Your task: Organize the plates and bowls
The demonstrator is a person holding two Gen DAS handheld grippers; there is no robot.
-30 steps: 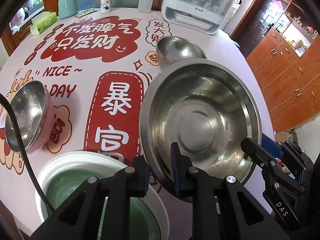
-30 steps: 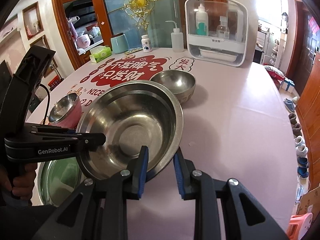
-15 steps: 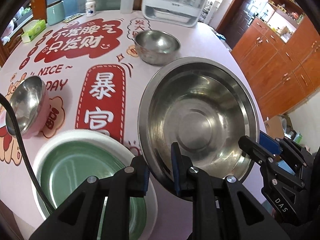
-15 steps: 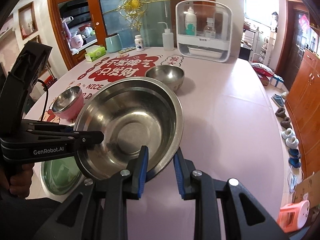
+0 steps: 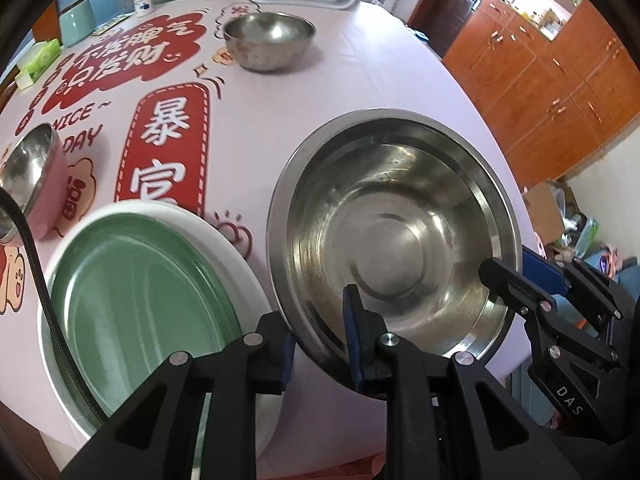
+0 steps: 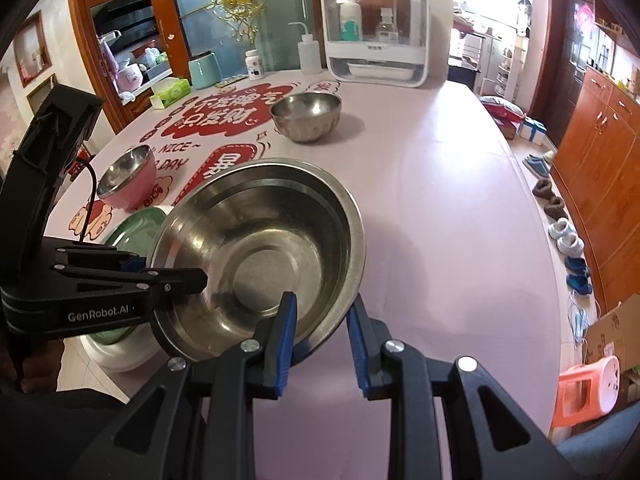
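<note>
A large steel bowl (image 5: pixel 396 232) is held in the air between both grippers, over the table's near right part. My left gripper (image 5: pixel 320 332) is shut on its near rim. My right gripper (image 6: pixel 320 328) is shut on the rim at the other side and shows in the left wrist view (image 5: pixel 524 280). The bowl also shows in the right wrist view (image 6: pixel 260 256). A green plate in a white dish (image 5: pixel 132 292) lies to its left. A pink bowl with steel inside (image 5: pixel 28 176) and a smaller steel bowl (image 5: pixel 268 40) stand farther off.
The round table (image 5: pixel 360 92) has a pink cloth with red print. At its far edge stand a white rack (image 6: pixel 376 48), bottles (image 6: pixel 308 54), a teal cup (image 6: pixel 204 72) and a tissue box (image 6: pixel 170 94). Wooden cabinets (image 6: pixel 600 136) and shoes (image 6: pixel 564 236) are on the right.
The large bowl, held by both grippers, has moved up and toward the near right, away from the green plate. The plate shows more fully now.
</note>
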